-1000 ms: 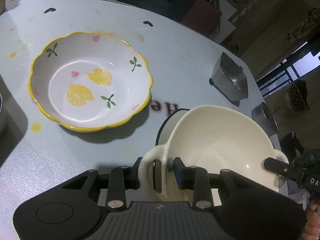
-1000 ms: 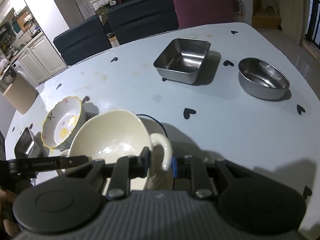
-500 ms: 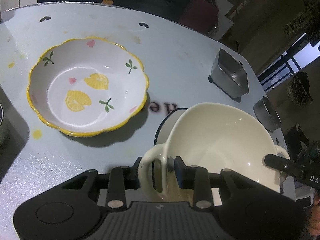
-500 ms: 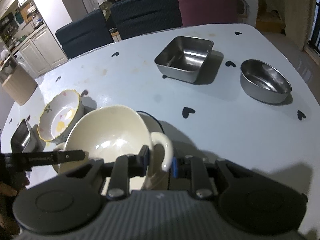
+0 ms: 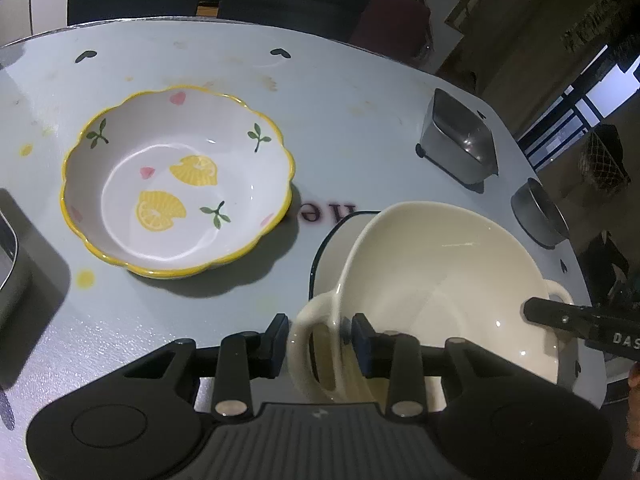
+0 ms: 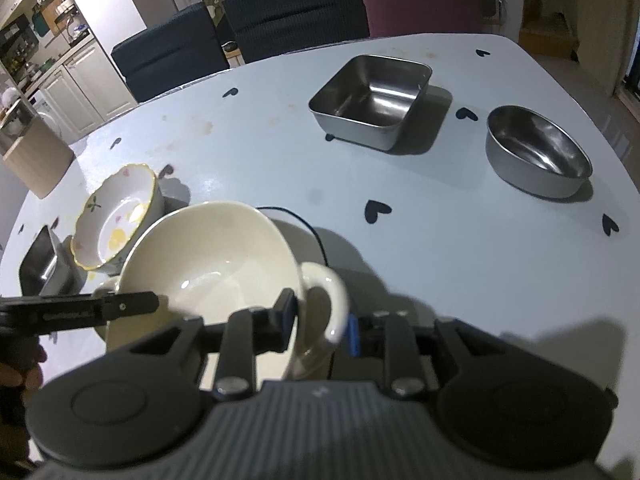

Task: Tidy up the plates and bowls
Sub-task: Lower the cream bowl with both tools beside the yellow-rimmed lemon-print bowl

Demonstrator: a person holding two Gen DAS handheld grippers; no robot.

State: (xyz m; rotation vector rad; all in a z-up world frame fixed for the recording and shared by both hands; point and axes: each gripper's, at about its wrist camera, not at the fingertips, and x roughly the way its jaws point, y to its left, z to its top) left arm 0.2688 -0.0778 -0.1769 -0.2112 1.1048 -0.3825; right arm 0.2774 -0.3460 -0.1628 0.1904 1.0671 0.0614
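two grippers flank the glossy cream ceramic bowl with two loop handles [image 5: 440, 280], which sits on a dark-rimmed plate [image 5: 326, 240] near the table's [image 5: 360, 120] front edge: the left gripper [image 5: 320, 338] and the right gripper [image 6: 320, 320] each straddle a handle, jaws opening, pads no longer pressing. if either hand pulls away askew, a finger could snag its loop and drag or tip the bowl. it looks smooth, deep, clean and empty.

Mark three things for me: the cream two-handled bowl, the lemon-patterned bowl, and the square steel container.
cream two-handled bowl [image 5: 440, 280], left wrist view, on its inner wall.
lemon-patterned bowl [image 5: 176, 200], left wrist view, on the inside bottom between the lemons.
square steel container [image 6: 372, 98], right wrist view, on its inner floor.
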